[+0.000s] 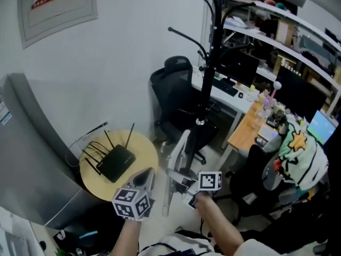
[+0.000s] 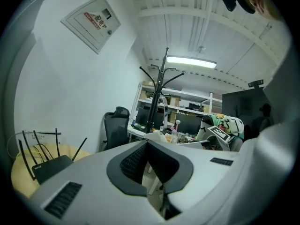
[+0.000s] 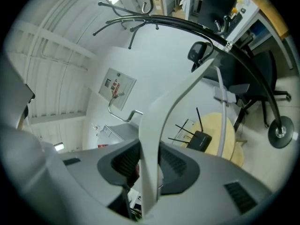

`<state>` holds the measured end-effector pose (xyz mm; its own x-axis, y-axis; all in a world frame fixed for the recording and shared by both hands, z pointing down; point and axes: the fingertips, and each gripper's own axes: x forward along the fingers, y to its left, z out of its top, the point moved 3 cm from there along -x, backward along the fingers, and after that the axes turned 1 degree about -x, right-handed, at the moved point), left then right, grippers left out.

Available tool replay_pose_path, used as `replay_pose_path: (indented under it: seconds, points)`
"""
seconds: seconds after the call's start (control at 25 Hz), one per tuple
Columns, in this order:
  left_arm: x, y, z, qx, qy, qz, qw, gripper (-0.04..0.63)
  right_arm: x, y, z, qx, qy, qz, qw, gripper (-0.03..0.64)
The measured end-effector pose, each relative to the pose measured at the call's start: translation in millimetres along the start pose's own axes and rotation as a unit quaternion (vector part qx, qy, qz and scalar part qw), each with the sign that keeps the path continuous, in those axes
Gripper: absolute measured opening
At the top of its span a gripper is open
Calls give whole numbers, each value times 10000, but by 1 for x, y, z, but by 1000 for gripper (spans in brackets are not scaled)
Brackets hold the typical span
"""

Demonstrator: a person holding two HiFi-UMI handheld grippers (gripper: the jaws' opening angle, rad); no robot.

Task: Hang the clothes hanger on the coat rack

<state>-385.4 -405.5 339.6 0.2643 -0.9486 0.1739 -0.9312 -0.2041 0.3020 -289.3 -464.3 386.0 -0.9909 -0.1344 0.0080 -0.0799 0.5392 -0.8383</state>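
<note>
Looking down from the head view, the right gripper (image 1: 184, 184) has its jaws clamped on one pale arm of the clothes hanger (image 1: 178, 156), which rises tilted from the jaws toward the foot of the black coat rack (image 1: 211, 63); hanger and rack are apart, and the rack's hooks stand well above the hanger. The left gripper (image 1: 145, 179) sits just beside the hanger on its left, not touching it. A round yellow table (image 1: 146, 148) bearing a black router (image 1: 115, 163) lies left of both grippers, a black office chair (image 1: 173, 97) stands against the wall just left of the rack's pole, and a desk (image 1: 246, 122) crowded with small things runs to its right. In the left gripper view, the left gripper (image 2: 147, 144) has its dark pads together at the tips with nothing between them; the coat rack (image 2: 157, 95) stands straight ahead beyond the jaws, the office chair (image 2: 116, 125) to its left and the router (image 2: 51, 165) at lower left. In the right gripper view, the right gripper (image 3: 150, 156) presses both pads on the clothes hanger (image 3: 164, 125), whose arm sweeps up and rightward toward the coat rack (image 3: 243, 60), with the router (image 3: 200, 140) and the table (image 3: 213, 123) behind.
</note>
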Motion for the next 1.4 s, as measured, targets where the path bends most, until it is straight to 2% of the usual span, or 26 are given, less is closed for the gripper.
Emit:
replay_pose_path:
  seconds: [0.12, 0.36, 0.56, 0.76, 1.08, 1.4]
  points:
    - [21, 4, 2, -23, -21, 61, 10000, -12, 4, -16, 19, -98, 83, 156, 9998, 144]
    - [64, 0, -7, -91, 35, 104, 9999, -11, -2, -53, 39, 505, 127, -5, 9986, 144]
    - [86, -3, -10, -116, 50, 139, 9998, -12, 2, -75, 55, 924, 76, 214, 9955, 144]
    - [96, 3, -12, -94, 194, 177, 9996, -12, 15, -94, 69, 994, -13, 420, 9942, 144]
    - [125, 47, -10, -195, 348, 167, 9991, -12, 47, -136, 98, 1568, -358, 581, 9853, 144]
    - [164, 73, -2, -232, 433, -122, 9987, -12, 71, -191, 141, 2028, -850, 643, 9734, 144]
